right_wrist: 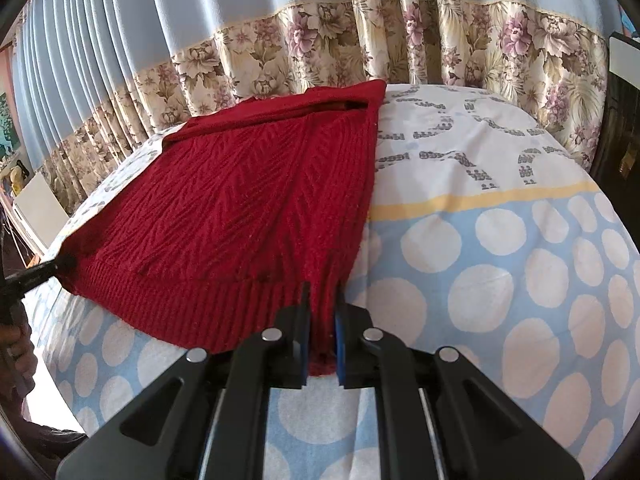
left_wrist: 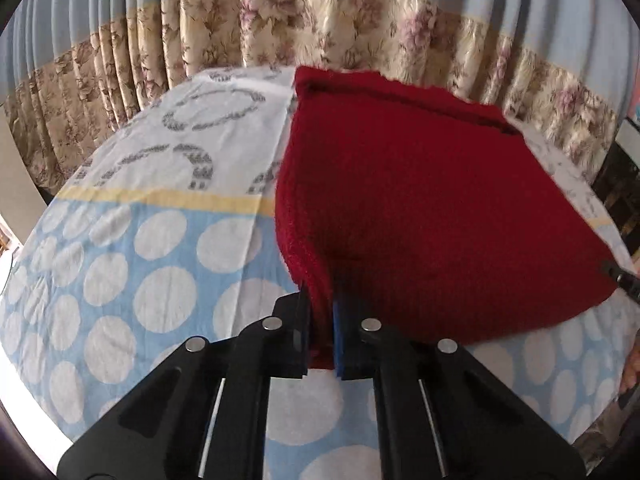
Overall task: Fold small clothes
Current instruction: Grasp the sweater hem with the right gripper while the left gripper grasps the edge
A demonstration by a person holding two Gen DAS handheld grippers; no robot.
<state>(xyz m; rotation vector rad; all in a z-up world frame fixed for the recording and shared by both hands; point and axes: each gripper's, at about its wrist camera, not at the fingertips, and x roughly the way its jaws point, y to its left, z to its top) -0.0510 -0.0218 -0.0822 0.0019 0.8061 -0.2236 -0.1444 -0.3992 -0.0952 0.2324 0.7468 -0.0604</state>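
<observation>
A dark red knitted garment (left_wrist: 420, 200) lies spread on a bed sheet (left_wrist: 160, 240) with white dots on light blue. My left gripper (left_wrist: 320, 300) is shut on its near left corner, and the knit is pinched between the pads. In the right wrist view the same red garment (right_wrist: 240, 200) shows its ribbed hem toward me. My right gripper (right_wrist: 323, 300) is shut on the hem's near right corner. The right gripper's tip (left_wrist: 622, 280) shows at the garment's other near corner, and the left gripper's tip (right_wrist: 40, 272) shows likewise from the right view.
Floral and blue curtains (right_wrist: 320, 32) hang close behind the bed. The sheet (right_wrist: 500, 260) extends to the right of the garment, and to its left in the left wrist view. A person's hand (right_wrist: 20, 344) holds the left gripper. Dark furniture (left_wrist: 620, 184) stands at the far right.
</observation>
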